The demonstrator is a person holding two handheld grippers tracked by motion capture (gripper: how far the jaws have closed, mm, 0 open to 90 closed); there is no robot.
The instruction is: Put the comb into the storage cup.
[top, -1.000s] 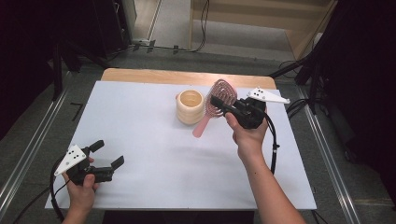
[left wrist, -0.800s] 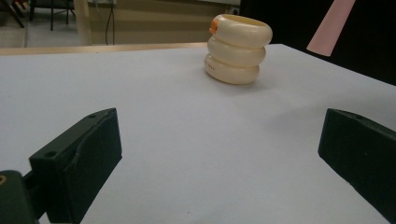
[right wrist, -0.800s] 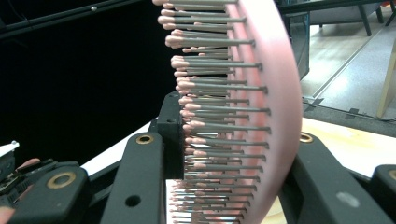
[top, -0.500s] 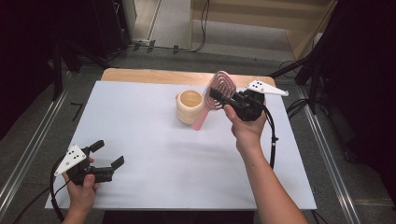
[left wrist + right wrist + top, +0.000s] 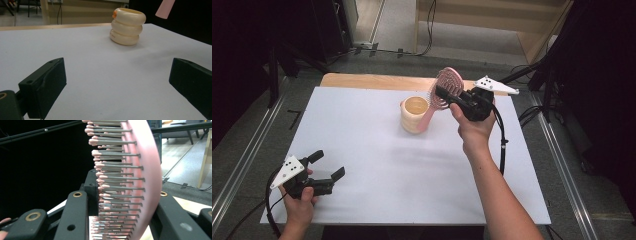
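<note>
Since the earlier frames the right tongs (image 5: 446, 95) have carried the pink hairbrush (image 5: 447, 85) up off the table (image 5: 377, 150) and a little further back, so its handle now hangs in the air beside the cup (image 5: 414, 114) instead of lying flat. The left tongs (image 5: 328, 165) have kept their place near the front left corner of the table.

No brand or writing can be read on the brush. The cup has a small orange patch at its rim (image 5: 114, 13) and a faint mark low on its side, too small to make out.

The brush's long axis runs on a slant: the round head points up and away from the person, and the handle points down towards the cup, its tip just beside the cup's rim, apart from the table. In the left gripper view the handle end (image 5: 165, 8) hangs above and to the right of the cup.

The right tongs are closed on the brush head (image 5: 147, 170), one jaw on the smooth pink back, the other among the bristles. These are thin grey pins with pink ball tips, standing in close rows.

The left tongs stand wide with nothing between them, well apart from the cup, which is cream and ribbed like three stacked rings.
</note>
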